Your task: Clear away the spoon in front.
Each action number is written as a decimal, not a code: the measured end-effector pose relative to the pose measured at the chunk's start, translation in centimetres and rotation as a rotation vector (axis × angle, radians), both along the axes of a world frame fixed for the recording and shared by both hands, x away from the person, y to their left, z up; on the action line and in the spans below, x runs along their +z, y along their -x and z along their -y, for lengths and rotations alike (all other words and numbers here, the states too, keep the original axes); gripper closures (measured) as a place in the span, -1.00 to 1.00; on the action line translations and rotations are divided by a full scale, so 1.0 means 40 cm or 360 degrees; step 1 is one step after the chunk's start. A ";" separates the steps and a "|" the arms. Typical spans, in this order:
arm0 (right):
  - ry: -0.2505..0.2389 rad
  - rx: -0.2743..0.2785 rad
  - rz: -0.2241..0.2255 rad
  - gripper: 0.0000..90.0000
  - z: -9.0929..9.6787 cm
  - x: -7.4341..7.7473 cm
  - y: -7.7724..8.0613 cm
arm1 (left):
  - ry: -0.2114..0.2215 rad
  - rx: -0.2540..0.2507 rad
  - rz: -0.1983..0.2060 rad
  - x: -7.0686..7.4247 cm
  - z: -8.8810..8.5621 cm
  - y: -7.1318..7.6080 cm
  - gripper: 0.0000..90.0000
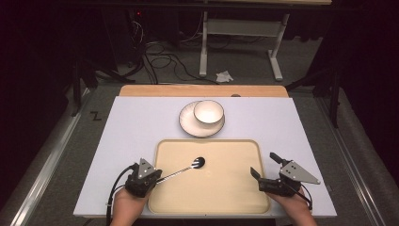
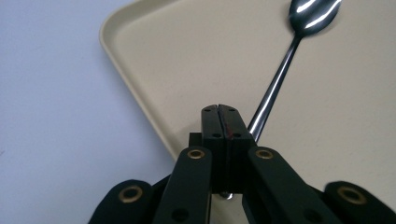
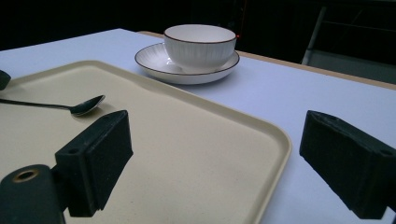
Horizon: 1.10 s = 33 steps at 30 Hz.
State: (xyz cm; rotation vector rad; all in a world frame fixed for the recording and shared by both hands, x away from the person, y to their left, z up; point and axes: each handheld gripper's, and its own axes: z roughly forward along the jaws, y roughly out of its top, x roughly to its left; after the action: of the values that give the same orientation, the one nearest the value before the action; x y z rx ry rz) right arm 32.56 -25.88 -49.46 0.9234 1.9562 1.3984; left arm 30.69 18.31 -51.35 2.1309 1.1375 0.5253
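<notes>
A metal spoon [image 1: 181, 172] slants over the left half of the beige tray [image 1: 207, 141]. Its bowl points toward the tray's middle. My left gripper [image 1: 157, 178] sits at the tray's front left edge, shut on the spoon near the handle's end. In the left gripper view the pads [image 2: 223, 109] meet, and the spoon [image 2: 275, 84] runs out from beside them over the tray [image 2: 121, 46]. My right gripper [image 1: 263, 163] stands open at the tray's right edge, holding nothing. Its view [image 3: 215, 140] looks across the tray [image 3: 275, 135] to the spoon [image 3: 86, 105].
A white bowl [image 1: 208, 112] sits on a white plate [image 1: 188, 123] just behind the tray, also seen as bowl [image 3: 200, 42] on plate [image 3: 154, 58]. The tray lies on a pale board [image 1: 131, 122] backed by a wooden strip [image 1: 202, 90]. Cables and a desk frame lie beyond.
</notes>
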 end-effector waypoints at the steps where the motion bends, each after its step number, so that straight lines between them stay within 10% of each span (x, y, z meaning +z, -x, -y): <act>1: -0.0001 0.0008 0.0004 -0.78 0.001 0.000 0.000 | -0.0012 -0.0003 -0.0010 -0.002 0.003 0.000 1.00; 16: -0.0008 0.0002 -0.0004 -0.78 0.002 -0.001 0.000 | -0.0056 -0.0310 -0.0056 0.005 0.116 0.070 1.00; 23: 0.0008 0.0013 0.0010 -0.78 0.001 0.001 -0.002 | 0.0122 -0.0243 0.0012 0.045 0.137 -0.009 1.00; 33: -0.0006 -0.0001 0.0009 -0.78 0.009 0.002 0.001 | 0.0026 -0.0289 -0.0128 0.011 0.238 -0.099 1.00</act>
State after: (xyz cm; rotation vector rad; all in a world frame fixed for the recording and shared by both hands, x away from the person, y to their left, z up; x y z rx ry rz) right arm 32.51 -26.24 -49.38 0.9206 1.9493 1.4029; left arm 34.64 8.79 -50.92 2.2313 0.9745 0.3491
